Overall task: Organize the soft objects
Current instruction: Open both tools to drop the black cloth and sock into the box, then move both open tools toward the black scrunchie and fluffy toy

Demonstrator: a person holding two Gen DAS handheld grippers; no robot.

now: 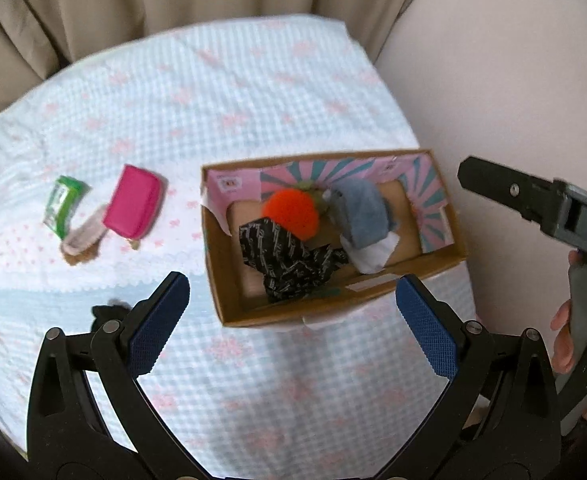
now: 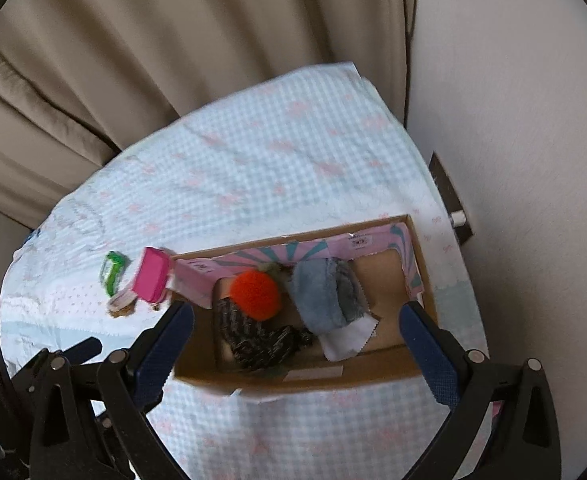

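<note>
An open cardboard box (image 1: 413, 272) (image 2: 377, 372) sits on the checked tablecloth. Inside lie an orange plush ball (image 1: 291, 214) (image 2: 255, 294), a black patterned cloth (image 1: 289, 264) (image 2: 257, 340), a grey-blue plush (image 1: 361, 212) (image 2: 325, 296) and a white cloth (image 1: 373, 254) (image 2: 347, 340). Left of the box lie a pink pouch (image 1: 133, 206) (image 2: 151, 274), a green packet (image 1: 63, 204) (image 2: 113, 272) and a small beige and brown item (image 1: 83, 242) (image 2: 121, 304). My left gripper (image 1: 293, 328) is open and empty, above the box's near side. My right gripper (image 2: 295, 354) is open and empty over the box.
A small black object (image 1: 107, 314) lies on the cloth by my left finger. Beige curtains (image 2: 153, 60) hang behind the table and a pale wall (image 2: 513, 140) stands on the right. The right gripper's body (image 1: 553, 208) shows at the right edge of the left wrist view.
</note>
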